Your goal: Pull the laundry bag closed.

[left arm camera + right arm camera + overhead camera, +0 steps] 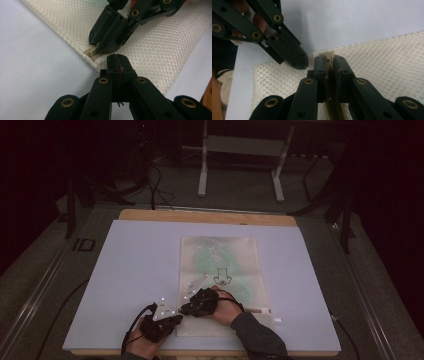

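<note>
in the high view the left claw (176, 318) and right claw (186, 309) are too small and dark to tell how their jaws stand. the mesh bag (220, 270) edge under the right claw is hidden by the hand. in the left gripper view, whatever the left claw (117, 58) pinches is a thin dark strand, too slight to name. in the right gripper view the zipper tape (328, 56) runs down between the right claw's jaws, and the bottom edge cuts it off.
</note>
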The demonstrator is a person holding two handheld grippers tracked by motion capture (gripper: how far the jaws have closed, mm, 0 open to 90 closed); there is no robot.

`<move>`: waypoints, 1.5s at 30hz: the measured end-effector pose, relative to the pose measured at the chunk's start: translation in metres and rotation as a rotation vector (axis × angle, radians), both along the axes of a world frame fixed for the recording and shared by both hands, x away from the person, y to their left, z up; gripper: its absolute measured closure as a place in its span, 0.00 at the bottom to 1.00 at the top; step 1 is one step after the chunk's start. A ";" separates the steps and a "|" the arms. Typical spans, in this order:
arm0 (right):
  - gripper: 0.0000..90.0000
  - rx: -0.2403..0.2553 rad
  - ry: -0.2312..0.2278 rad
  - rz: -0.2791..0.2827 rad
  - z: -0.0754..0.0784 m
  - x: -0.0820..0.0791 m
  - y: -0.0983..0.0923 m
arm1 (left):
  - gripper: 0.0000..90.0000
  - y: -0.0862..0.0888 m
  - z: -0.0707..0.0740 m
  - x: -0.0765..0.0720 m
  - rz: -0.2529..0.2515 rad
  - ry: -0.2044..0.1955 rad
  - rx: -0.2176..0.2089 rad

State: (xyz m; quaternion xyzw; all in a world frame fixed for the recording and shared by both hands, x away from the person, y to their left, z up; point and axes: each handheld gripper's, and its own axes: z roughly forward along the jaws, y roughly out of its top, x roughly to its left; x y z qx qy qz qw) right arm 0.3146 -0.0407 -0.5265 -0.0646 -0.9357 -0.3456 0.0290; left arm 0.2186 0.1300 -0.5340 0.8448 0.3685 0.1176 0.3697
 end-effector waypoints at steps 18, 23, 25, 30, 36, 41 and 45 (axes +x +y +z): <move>0.92 -0.062 -0.071 0.051 0.005 -0.006 0.000 | 1.00 -0.006 0.000 0.000 0.072 0.019 0.024; 0.92 -0.093 -0.091 0.062 0.007 -0.007 -0.007 | 1.00 -0.006 0.000 0.000 0.076 0.019 0.024; 0.92 -0.094 -0.085 0.064 0.007 -0.007 -0.012 | 1.00 -0.006 0.000 0.000 0.079 0.020 0.022; 0.91 -0.089 -0.077 0.065 0.007 -0.006 -0.017 | 1.00 -0.004 -0.001 0.001 0.060 0.017 0.006; 0.91 -0.077 -0.081 0.060 0.006 -0.006 -0.018 | 0.99 0.000 -0.001 0.006 0.050 0.046 -0.050; 0.91 -0.073 -0.079 0.063 0.005 -0.005 -0.018 | 0.95 -0.001 0.003 0.007 0.071 0.023 -0.075; 0.91 -0.072 -0.079 0.062 0.005 -0.006 -0.018 | 0.94 0.000 0.005 0.011 0.083 -0.005 -0.077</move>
